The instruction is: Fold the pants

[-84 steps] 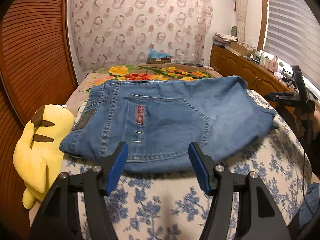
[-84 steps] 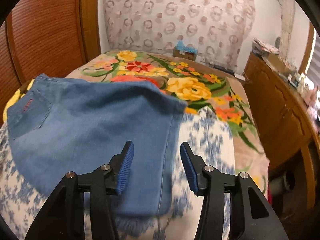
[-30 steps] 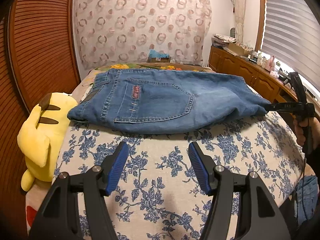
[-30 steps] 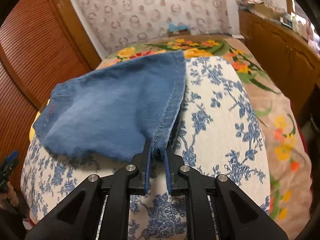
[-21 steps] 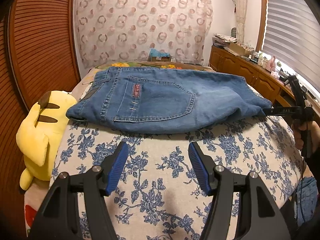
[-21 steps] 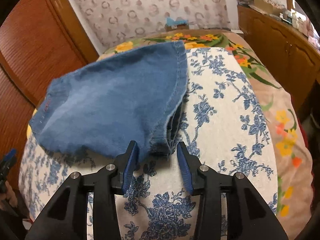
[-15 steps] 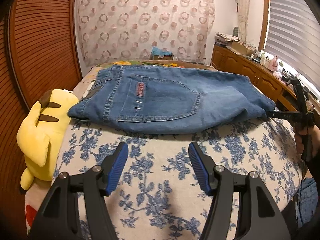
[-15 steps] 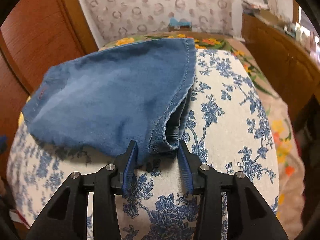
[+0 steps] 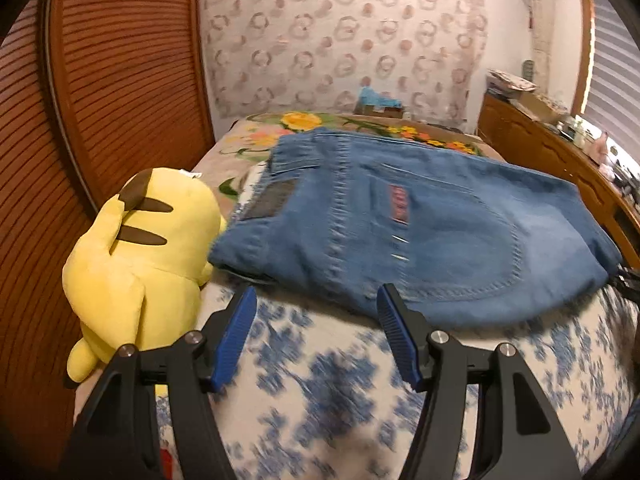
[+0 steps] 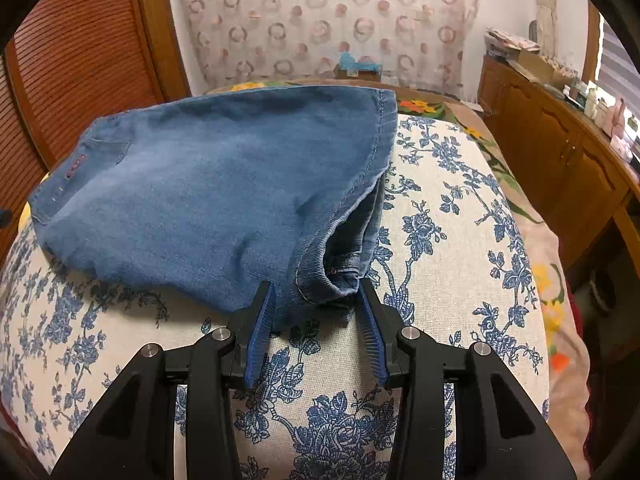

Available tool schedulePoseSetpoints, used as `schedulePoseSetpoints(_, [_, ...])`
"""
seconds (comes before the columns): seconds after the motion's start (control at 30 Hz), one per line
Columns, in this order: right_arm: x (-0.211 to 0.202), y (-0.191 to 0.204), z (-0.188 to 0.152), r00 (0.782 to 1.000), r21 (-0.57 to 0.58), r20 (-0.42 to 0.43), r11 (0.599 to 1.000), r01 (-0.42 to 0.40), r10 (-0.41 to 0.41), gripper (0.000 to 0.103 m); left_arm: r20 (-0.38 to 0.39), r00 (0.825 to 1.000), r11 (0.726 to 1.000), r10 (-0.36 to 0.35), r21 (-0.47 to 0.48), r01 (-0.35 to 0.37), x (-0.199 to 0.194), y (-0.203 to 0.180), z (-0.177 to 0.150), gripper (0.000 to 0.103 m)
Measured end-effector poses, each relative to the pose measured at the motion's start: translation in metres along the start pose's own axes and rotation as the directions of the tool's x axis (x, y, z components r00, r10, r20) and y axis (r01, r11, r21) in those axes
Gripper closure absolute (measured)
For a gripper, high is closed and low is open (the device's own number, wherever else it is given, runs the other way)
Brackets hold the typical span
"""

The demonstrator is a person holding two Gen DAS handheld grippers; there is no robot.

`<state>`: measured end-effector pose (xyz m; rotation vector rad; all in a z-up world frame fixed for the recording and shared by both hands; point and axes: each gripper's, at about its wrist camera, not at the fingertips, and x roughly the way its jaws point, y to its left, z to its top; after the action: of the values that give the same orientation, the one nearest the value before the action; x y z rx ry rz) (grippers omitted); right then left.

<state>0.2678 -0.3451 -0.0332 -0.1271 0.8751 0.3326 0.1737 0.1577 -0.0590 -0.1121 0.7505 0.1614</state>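
Folded blue jeans [image 9: 420, 220] lie across the bed, waistband to the left by the plush toy, back pocket facing up. My left gripper [image 9: 316, 316] is open and empty, its fingertips at the near edge of the jeans. In the right wrist view the jeans [image 10: 224, 184] show their folded end, and my right gripper [image 10: 316, 304] is open with its jaws on either side of the near corner of the fold, not pinching it.
A yellow plush toy [image 9: 140, 256] lies at the bed's left edge against the wooden slatted wall [image 9: 100, 80]. The blue-flowered bedspread [image 10: 440, 240] covers the near bed. A wooden cabinet [image 10: 560, 160] stands to the right. A box [image 9: 378, 104] sits at the bed's far end.
My right gripper let go of the jeans' corner and stays open around it. My left gripper moved forward and left, up to the jeans' near edge by the plush toy.
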Motion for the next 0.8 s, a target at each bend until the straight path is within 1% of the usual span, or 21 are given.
schedulePoseSetpoints(0.07, [0.000, 0.000, 0.000, 1.000, 0.000, 0.000, 1.000, 0.000, 0.000, 0.061, -0.016, 1.000, 0.999, 0.013, -0.033, -0.014, 0.011, 0.011, 0.006, 0.041])
schedulePoseSetpoints(0.13, [0.000, 0.000, 0.000, 1.000, 0.001, 0.000, 1.000, -0.001, 0.001, 0.061, -0.025, 1.000, 0.998, 0.008, -0.066, -0.009, 0.019, 0.021, 0.009, 0.041])
schedulePoseSetpoints(0.23, [0.000, 0.000, -0.001, 1.000, 0.000, 0.000, 1.000, -0.001, 0.001, 0.061, -0.036, 0.999, 0.994, 0.027, -0.101, -0.031, 0.028, 0.032, 0.012, 0.045])
schedulePoseSetpoints(0.37, [0.000, -0.001, -0.001, 1.000, -0.001, 0.000, 1.000, 0.000, 0.000, 0.061, -0.055, 0.998, 0.989, -0.001, -0.147, -0.007, 0.038, 0.043, 0.015, 0.047])
schedulePoseSetpoints(0.47, [0.000, 0.000, -0.001, 1.000, -0.002, 0.000, 1.000, 0.002, -0.002, 0.061, -0.082, 0.996, 0.983, -0.041, -0.183, 0.026, 0.046, 0.046, 0.016, 0.048])
schedulePoseSetpoints(0.5, [0.001, -0.001, -0.001, 1.000, -0.003, 0.000, 1.000, 0.003, -0.003, 0.061, -0.091, 0.995, 0.980, -0.048, -0.195, 0.029, 0.049, 0.046, 0.016, 0.055])
schedulePoseSetpoints(0.57, [0.001, 0.000, -0.001, 1.000, -0.001, 0.000, 1.000, 0.001, -0.001, 0.061, -0.096, 0.992, 0.972, -0.084, -0.227, 0.060, 0.051, 0.044, 0.015, 0.062])
schedulePoseSetpoints(0.6, [0.001, 0.000, 0.000, 1.000, -0.002, 0.000, 1.000, 0.002, -0.002, 0.061, -0.092, 0.992, 0.968, -0.090, -0.242, 0.065, 0.051, 0.043, 0.015, 0.062])
schedulePoseSetpoints(0.8, [0.000, -0.001, 0.000, 1.000, -0.004, 0.000, 1.000, 0.004, -0.004, 0.061, -0.103, 0.992, 0.968, -0.078, -0.246, 0.051, 0.055, 0.037, 0.017, 0.061])
